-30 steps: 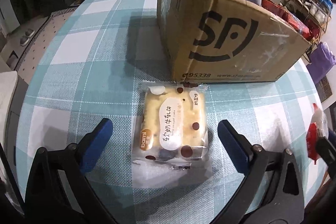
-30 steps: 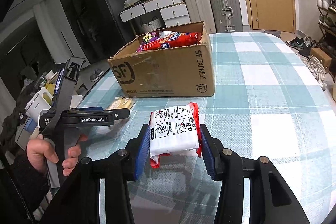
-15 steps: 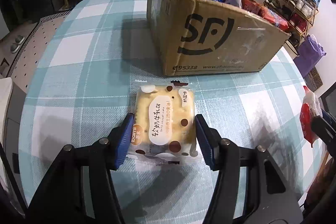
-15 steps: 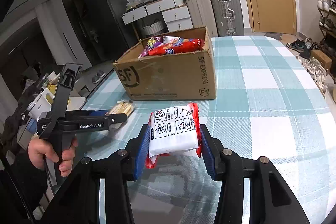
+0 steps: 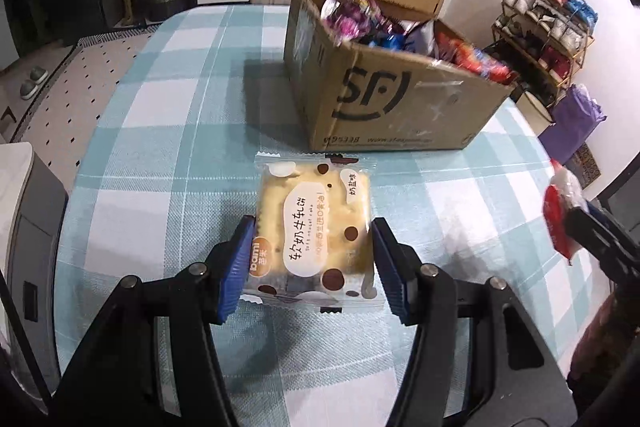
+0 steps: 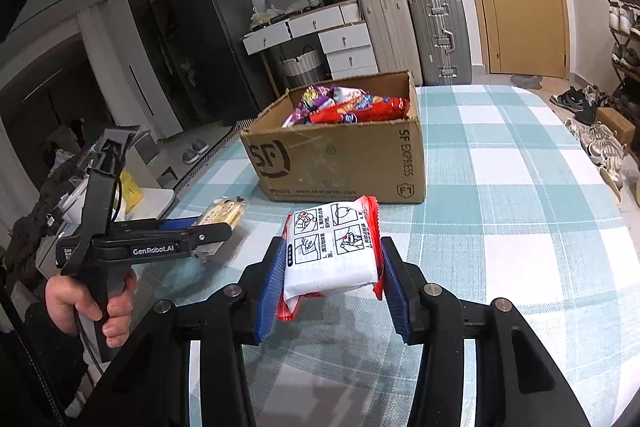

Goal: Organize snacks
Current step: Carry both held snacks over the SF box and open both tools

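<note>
We are holding two snacks at once, both just in front of the open brown cardboard box [image 5: 400, 99] printed with a black logo, which is standing on the teal-and-white checked tablecloth [image 5: 168, 131] and is already heaped with bright wrappers. Our left gripper [image 5: 310, 259], whose jaws have just been closing, is clamping its blue pads [image 5: 236, 267] on the two sides of a clear-wrapped, pale yellow square cake with brown dots [image 5: 316, 227]; we are gripping it near its closer end so that the far end is pointing at the box wall, probably to let it go in over the rim front first. Whether it is clear of the cloth we cannot tell for certain. Our right gripper [image 6: 330, 279] is squeezing a red-and-white plastic packet with printed instruction panels [image 6: 332, 251], lifted off the cloth and facing the same box front. A hand [image 6: 86, 303] is wrapping the left tool's handle, to the left of the box in the right wrist view. We judge the next step to be carrying both packets up and over the box rim, one after the other so the grippers are not crowding each other.
</note>
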A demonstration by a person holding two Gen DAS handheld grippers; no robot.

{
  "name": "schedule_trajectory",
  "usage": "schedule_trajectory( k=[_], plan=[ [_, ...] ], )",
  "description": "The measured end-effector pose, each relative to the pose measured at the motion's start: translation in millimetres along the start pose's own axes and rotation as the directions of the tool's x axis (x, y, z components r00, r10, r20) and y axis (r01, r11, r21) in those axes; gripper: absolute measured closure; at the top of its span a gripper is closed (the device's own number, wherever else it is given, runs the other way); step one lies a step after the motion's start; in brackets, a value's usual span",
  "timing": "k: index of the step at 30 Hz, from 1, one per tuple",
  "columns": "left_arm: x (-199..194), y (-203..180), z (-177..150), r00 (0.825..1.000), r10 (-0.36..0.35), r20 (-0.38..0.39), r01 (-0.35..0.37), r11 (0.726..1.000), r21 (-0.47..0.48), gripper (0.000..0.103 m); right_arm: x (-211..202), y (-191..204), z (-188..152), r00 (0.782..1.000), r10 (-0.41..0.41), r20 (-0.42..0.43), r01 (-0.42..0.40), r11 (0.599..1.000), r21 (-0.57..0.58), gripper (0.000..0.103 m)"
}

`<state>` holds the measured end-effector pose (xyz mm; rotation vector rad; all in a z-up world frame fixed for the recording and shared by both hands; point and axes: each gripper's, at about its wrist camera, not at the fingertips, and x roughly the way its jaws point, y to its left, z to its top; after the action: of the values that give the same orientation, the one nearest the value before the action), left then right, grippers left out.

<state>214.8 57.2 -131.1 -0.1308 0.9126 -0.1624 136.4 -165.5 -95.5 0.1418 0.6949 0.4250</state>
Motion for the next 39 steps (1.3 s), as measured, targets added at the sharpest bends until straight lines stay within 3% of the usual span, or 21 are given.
schedule_trajectory(
  k=[11, 22, 31, 39],
  plan=[
    [-42.1, -3.7, 24.7, 0.995, -0.050, 0.086, 0.050, 0.999, 0.004, 0.048, -17.8, -1.5, 25.7, 0.997, 0.054, 0.046, -0.056, 0.998, 0.037, 0.057],
    [-56.5, -29.0, 79.1, 0.990, -0.086, 0.113, 0.077, 0.994, 0.078, 0.048, -17.1, -5.6, 83.3, 0.994, 0.074, 0.080, -0.076, 0.997, 0.022, 0.057],
    [-48.5, -51.4, 123.6, 0.989, -0.095, 0.114, 0.079, 0.987, 0.138, 0.048, -1.4, -14.3, 136.9, 0.994, 0.083, 0.074, -0.084, 0.996, 0.006, 0.057],
    [-24.1, -59.5, 158.7, 0.990, -0.120, 0.079, 0.109, 0.986, 0.126, 0.048, 25.1, -19.8, 179.0, 0.994, 0.099, 0.049, -0.099, 0.995, -0.013, 0.057]
  ],
)
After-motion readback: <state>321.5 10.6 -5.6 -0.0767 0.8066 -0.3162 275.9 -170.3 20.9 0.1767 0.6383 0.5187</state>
